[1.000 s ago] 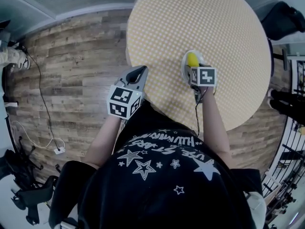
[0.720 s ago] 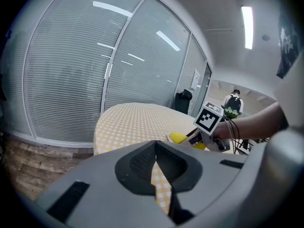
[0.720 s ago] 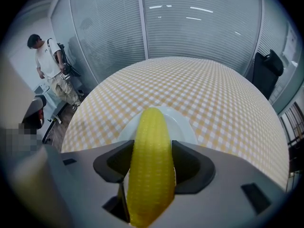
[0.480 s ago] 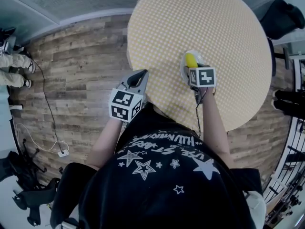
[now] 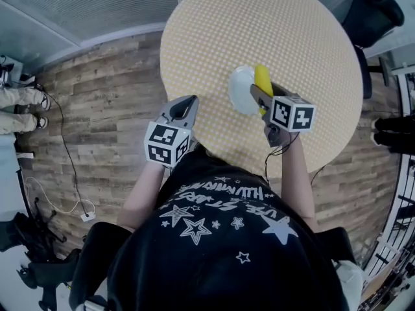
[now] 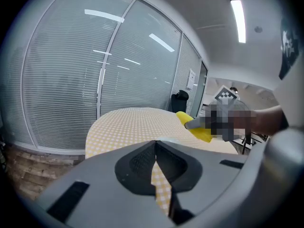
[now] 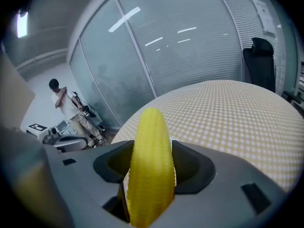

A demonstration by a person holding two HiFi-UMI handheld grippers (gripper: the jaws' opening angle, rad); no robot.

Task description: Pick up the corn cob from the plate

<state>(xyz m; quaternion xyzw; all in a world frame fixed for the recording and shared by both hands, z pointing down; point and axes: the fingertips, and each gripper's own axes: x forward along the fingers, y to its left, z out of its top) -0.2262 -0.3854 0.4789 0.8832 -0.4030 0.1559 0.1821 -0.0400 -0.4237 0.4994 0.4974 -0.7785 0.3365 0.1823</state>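
Observation:
My right gripper (image 5: 260,93) is shut on the yellow corn cob (image 5: 262,78), holding it in the air over the right edge of the white plate (image 5: 240,91). In the right gripper view the corn cob (image 7: 151,127) stands up between the two jaws of the right gripper (image 7: 150,152), and both pads press on its sides. My left gripper (image 5: 186,103) hangs at the table's near-left edge, off the plate, its jaws shut on nothing. The left gripper (image 6: 155,145) looks across the table at the lifted corn cob (image 6: 195,128).
The round table (image 5: 305,37) has a yellow checked cloth. A wooden floor (image 5: 97,109) with a cable (image 5: 61,167) lies to the left. A black chair (image 5: 366,15) stands at the far right, and a person (image 7: 69,108) stands by the glass wall.
The right gripper has risen with the corn cob off the plate, and the bare plate now shows to its left. The left gripper has drifted slightly and stays shut.

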